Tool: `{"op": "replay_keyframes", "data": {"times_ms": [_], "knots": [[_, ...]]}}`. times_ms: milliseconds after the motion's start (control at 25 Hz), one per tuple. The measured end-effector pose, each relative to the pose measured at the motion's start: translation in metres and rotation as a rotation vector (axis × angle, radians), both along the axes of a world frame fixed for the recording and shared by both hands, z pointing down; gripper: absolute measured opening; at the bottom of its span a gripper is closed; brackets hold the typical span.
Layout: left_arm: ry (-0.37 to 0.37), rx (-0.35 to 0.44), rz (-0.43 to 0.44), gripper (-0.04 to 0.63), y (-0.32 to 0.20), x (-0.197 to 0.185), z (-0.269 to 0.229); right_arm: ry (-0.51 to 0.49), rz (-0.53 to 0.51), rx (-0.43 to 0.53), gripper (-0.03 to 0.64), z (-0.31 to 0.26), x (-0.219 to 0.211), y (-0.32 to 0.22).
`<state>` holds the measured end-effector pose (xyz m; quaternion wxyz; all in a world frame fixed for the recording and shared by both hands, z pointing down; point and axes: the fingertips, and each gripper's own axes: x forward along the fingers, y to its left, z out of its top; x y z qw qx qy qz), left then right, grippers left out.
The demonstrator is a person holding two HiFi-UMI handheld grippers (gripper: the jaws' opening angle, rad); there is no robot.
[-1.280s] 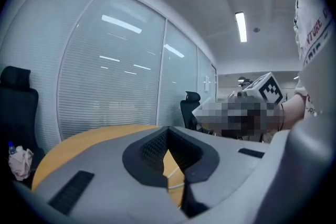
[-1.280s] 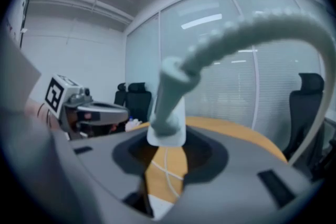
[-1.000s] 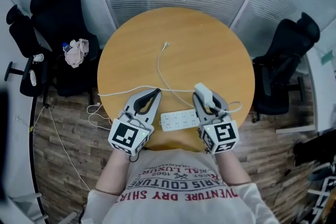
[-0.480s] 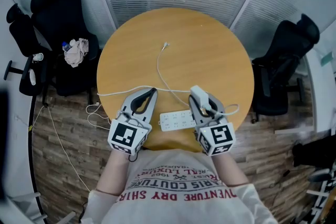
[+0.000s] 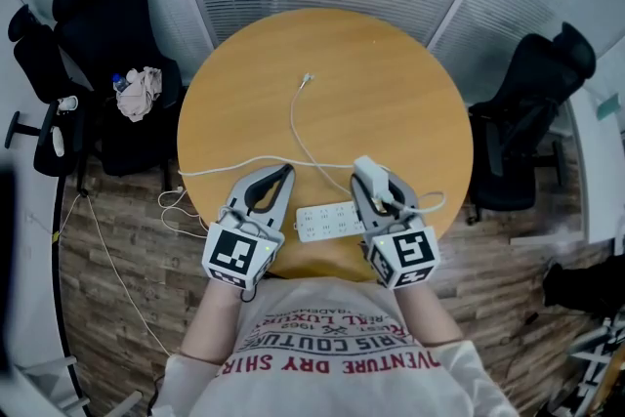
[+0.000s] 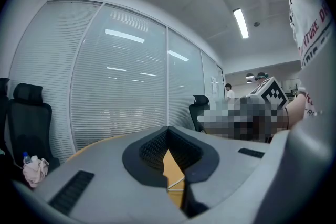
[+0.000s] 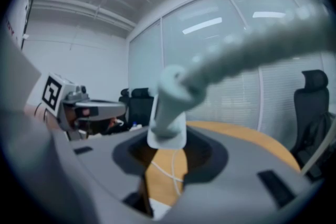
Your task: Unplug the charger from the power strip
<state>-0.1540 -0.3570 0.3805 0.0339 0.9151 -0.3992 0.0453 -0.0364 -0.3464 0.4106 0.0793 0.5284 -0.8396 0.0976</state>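
A white power strip point(image 5: 328, 221) lies on the round wooden table point(image 5: 391, 83), near its front edge between my two grippers. My right gripper point(image 5: 379, 188) is shut on the white charger point(image 5: 371, 177), which sits beyond the strip's right end and apart from it. In the right gripper view the charger point(image 7: 167, 126) stands between the jaws of my right gripper point(image 7: 168, 140), and its thick cable point(image 7: 247, 55) rises to the upper right. The left gripper point(image 5: 285, 174) hovers left of the strip, shut on nothing; its tips point(image 6: 168, 131) meet.
A thin white cable point(image 5: 294, 124) runs across the table to a small plug end point(image 5: 308, 81). Another white cord point(image 5: 210, 171) trails off the left edge to the floor. Black office chairs stand at the left point(image 5: 93, 24) and right point(image 5: 532, 103).
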Motion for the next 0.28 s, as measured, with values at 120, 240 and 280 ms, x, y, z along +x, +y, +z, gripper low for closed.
{"op": "replay_keyframes", "data": {"times_ms": [120,240,280], "knots": [[-0.012,0.01,0.007,0.032,-0.0009,0.0015,0.0034,-0.017,0.014,-0.002,0.153,0.0019,0.0004,-0.0018],[-0.01,0.01,-0.001,0.032,-0.0015,0.0013,0.0046,-0.018,0.015,-0.003,0.153,0.0043,-0.0006,-0.0004],[-0.007,0.007,-0.005,0.032,-0.0016,0.0012,0.0048,-0.017,0.014,-0.004,0.153,0.0051,-0.001,0.0001]]}}
